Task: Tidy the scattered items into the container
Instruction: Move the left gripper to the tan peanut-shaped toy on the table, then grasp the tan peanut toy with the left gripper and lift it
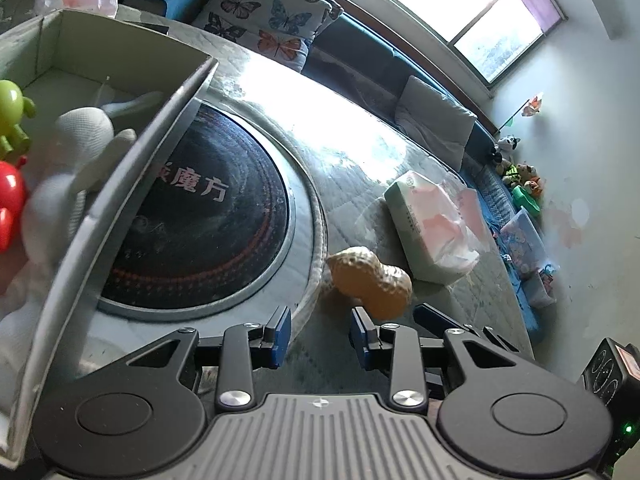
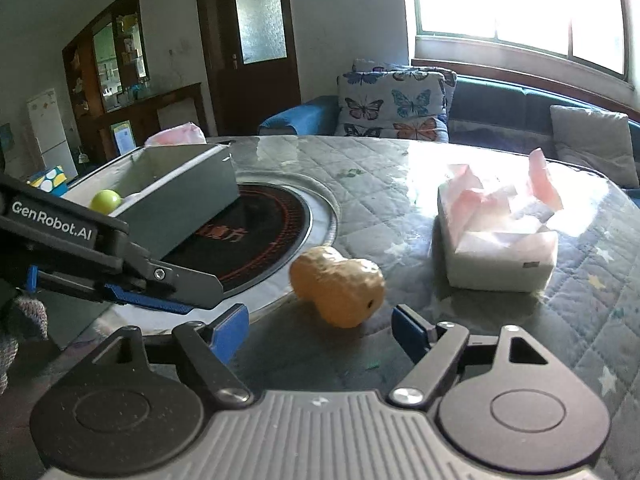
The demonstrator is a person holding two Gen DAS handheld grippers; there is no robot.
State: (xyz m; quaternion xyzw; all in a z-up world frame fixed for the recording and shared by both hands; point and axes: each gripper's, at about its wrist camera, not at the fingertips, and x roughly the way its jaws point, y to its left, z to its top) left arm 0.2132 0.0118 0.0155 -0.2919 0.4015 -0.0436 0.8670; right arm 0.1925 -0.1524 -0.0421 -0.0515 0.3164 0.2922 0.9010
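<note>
On the far left of the left wrist view stands the box (image 1: 120,168), a grey open box with tall walls; inside it lie a green toy (image 1: 12,116), a red toy (image 1: 10,200) just below it, and a white soft toy (image 1: 80,132) beside them; the box sits partly over a round black cooker plate (image 1: 224,216) set into the surface (image 1: 352,148), which wears a quilted cover under a shiny clear sheet; the left claw (image 1: 320,330) hangs low over the surface with its 2 blue pads (image 1: 283,326) spread apart and nothing between them; just past its right pad lies the peanut toy (image 1: 370,280), tan and bumpy, on its side right at the rim of the cooker plate; it touches no claw; further right is a tissue box (image 1: 432,228) with pink tissue sticking out, near the peanut toy but apart from it; a sofa with a butterfly pillow (image 1: 264,20) runs along behind the surface.

In the right wrist view the left claw's arm reaches in from the left edge, below the box (image 2: 188,196), where the green toy (image 2: 105,201) peeks over the wall; the right claw (image 2: 320,330) is spread wide and holds nothing; the peanut toy (image 2: 338,286) lies just ahead of the gap between its pads, not touching them; the tissue box (image 2: 500,252) sits to the right.
</note>
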